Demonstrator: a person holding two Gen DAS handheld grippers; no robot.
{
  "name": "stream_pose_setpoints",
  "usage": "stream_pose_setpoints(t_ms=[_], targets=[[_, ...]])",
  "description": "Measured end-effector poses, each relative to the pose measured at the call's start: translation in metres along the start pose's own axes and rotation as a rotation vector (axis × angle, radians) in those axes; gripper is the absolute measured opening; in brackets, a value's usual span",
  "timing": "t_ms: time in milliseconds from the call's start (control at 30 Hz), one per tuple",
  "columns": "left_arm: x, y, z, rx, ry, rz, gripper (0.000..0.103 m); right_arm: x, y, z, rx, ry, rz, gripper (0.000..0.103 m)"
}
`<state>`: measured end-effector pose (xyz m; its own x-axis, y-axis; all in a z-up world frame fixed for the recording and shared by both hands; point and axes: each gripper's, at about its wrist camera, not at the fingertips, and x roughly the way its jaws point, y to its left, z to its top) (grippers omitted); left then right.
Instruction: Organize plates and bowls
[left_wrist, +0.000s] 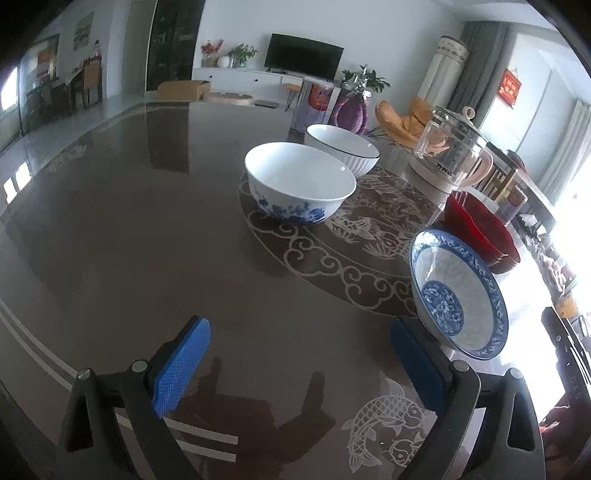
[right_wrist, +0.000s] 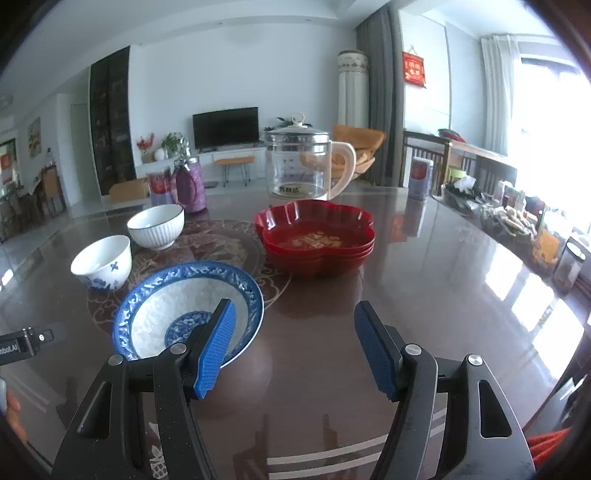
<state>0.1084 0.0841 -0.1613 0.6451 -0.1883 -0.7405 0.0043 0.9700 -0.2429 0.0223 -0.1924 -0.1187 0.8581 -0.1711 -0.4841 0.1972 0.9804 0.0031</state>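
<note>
A blue-rimmed bowl (left_wrist: 460, 293) (right_wrist: 184, 306) sits on the brown table, just right of my left gripper (left_wrist: 299, 328) and behind the left finger of my right gripper (right_wrist: 293, 314). A white bowl with blue flowers (left_wrist: 299, 181) (right_wrist: 101, 262) and a white ribbed bowl (left_wrist: 341, 147) (right_wrist: 156, 225) stand farther back. A stack of red flower-shaped plates (left_wrist: 480, 230) (right_wrist: 316, 236) lies at the table's middle. Both grippers are open and empty, hovering low over the table.
A glass kettle (left_wrist: 452, 155) (right_wrist: 304, 162) stands behind the red plates. A purple bottle (right_wrist: 189, 184) and a can (right_wrist: 159, 188) stand at the far side. Jars and packets (right_wrist: 517, 229) crowd the right edge. The left gripper's body (right_wrist: 22, 343) shows at left.
</note>
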Motion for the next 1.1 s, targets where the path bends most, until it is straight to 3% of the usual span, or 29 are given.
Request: stream_pose_setpoints(t_ms=[767, 1100], targets=[[0.006, 0.005, -0.002, -0.020, 0.028, 0.013, 0.097, 0.001, -0.002, -0.001, 0.007, 0.000, -0.003, 0.070], [-0.013, 0.023, 0.028, 0.070, -0.062, 0.064, 0.097, -0.006, 0.003, 0.004, -0.026, -0.034, 0.003, 0.070]])
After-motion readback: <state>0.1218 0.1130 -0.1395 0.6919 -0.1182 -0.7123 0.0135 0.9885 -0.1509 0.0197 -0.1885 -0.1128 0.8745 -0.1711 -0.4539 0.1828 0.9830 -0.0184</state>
